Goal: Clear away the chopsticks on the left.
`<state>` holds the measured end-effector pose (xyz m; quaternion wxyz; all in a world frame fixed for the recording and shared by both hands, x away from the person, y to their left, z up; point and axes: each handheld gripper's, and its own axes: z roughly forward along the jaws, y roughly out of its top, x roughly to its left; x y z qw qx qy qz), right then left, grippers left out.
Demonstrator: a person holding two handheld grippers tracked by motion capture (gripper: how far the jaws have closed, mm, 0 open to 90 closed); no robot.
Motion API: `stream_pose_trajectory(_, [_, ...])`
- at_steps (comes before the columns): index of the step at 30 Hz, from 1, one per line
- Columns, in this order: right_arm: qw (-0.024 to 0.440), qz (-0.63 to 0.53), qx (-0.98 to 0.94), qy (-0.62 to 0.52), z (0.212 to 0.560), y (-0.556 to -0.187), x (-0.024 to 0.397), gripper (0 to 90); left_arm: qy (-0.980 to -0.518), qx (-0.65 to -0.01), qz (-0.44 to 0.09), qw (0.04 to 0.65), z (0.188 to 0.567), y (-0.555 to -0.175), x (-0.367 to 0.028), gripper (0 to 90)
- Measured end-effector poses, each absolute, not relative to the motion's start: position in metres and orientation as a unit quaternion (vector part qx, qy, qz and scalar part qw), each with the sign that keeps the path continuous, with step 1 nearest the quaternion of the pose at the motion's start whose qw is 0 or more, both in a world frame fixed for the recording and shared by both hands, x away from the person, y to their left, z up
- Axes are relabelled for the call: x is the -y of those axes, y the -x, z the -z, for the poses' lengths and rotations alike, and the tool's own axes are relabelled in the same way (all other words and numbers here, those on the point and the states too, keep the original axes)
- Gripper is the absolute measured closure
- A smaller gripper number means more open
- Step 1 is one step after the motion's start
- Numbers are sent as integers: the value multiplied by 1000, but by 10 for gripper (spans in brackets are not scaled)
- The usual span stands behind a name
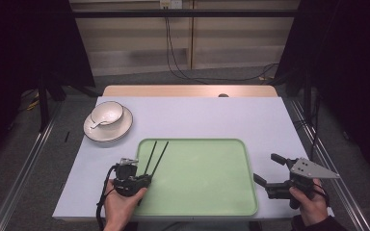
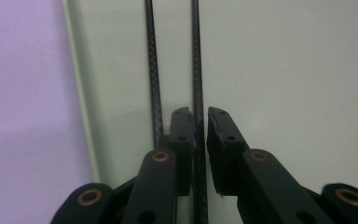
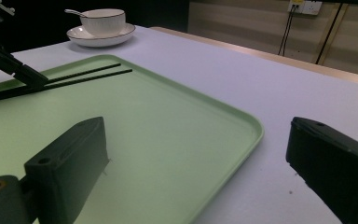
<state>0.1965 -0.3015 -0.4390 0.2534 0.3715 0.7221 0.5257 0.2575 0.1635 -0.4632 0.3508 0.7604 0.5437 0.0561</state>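
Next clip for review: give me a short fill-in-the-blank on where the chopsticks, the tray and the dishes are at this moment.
1. The two black chopsticks lie on the ____ tray.
2. The white bowl stands on a ____ at the table's far left.
3. Inside the bowl rests a white ____.
4. The right gripper has its jaws ____, with nothing between them.

Missing words: green; plate; spoon; open

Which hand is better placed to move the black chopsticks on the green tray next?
Left, probably. The left gripper sits at the chopsticks with one stick between its nearly closed jaws. The right gripper is open at the green tray's far right edge, well away from them.
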Motion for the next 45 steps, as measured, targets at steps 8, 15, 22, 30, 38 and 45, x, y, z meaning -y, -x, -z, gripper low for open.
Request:
stream_pose_trajectory(8, [255, -526, -721, -372, 439, -197, 302, 47, -772, -485, -86, 401, 452, -255, -166, 515])
stream_pose_trajectory(15, [256, -531, -716, -374, 439, -197, 302, 47, -762, -407, -133, 486, 429, -251, -185, 185])
stream_pose_trajectory(22, [256, -529, -716, -377, 439, -197, 303, 46, -760, -375, -174, 503, 423, -243, -217, 34])
stream_pose_trajectory(30, [261, -529, -713, -380, 438, -196, 303, 45, -741, -395, -199, 505, 416, -232, -261, 27])
stream_pose_trajectory(38, [260, -529, -712, -381, 439, -197, 304, 44, -684, -435, -246, 531, 416, -219, -295, 26])
stream_pose_trajectory(45, [266, -529, -706, -389, 439, -196, 306, 36, -667, -448, -248, 541, 431, -205, -308, 25])
